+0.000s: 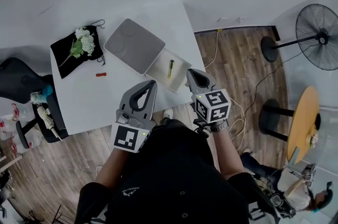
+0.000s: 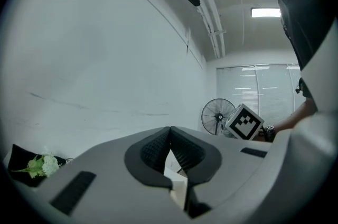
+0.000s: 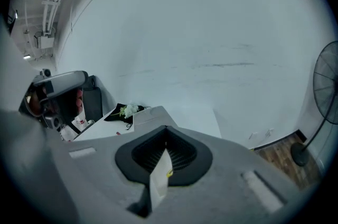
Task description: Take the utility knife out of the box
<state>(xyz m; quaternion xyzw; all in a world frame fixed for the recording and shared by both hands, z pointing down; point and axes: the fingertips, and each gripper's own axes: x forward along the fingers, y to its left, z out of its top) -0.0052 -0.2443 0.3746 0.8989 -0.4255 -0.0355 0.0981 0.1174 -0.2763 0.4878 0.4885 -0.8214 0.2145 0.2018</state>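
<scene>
The open white box (image 1: 178, 76) lies near the table's right front edge, and its grey lid (image 1: 132, 44) lies flat beside it. Inside the box is the utility knife (image 1: 170, 68), slim, yellow and black. My left gripper (image 1: 152, 82) is shut and empty, its tips just short of the box's near left corner. My right gripper (image 1: 190, 73) is also shut and empty, at the box's right end and tilted down. In the right gripper view a strip of the box (image 3: 157, 182) and a yellow bit of the knife (image 3: 169, 173) show below the closed tips (image 3: 166, 129).
A black cloth (image 1: 64, 54) with white flowers (image 1: 84, 42) lies at the table's far left. A small red thing (image 1: 101, 74) lies in front of it. A chair (image 1: 21, 85) stands at the left. A floor fan (image 1: 318, 35) and a round wooden table (image 1: 303, 122) stand at the right, with cables on the floor.
</scene>
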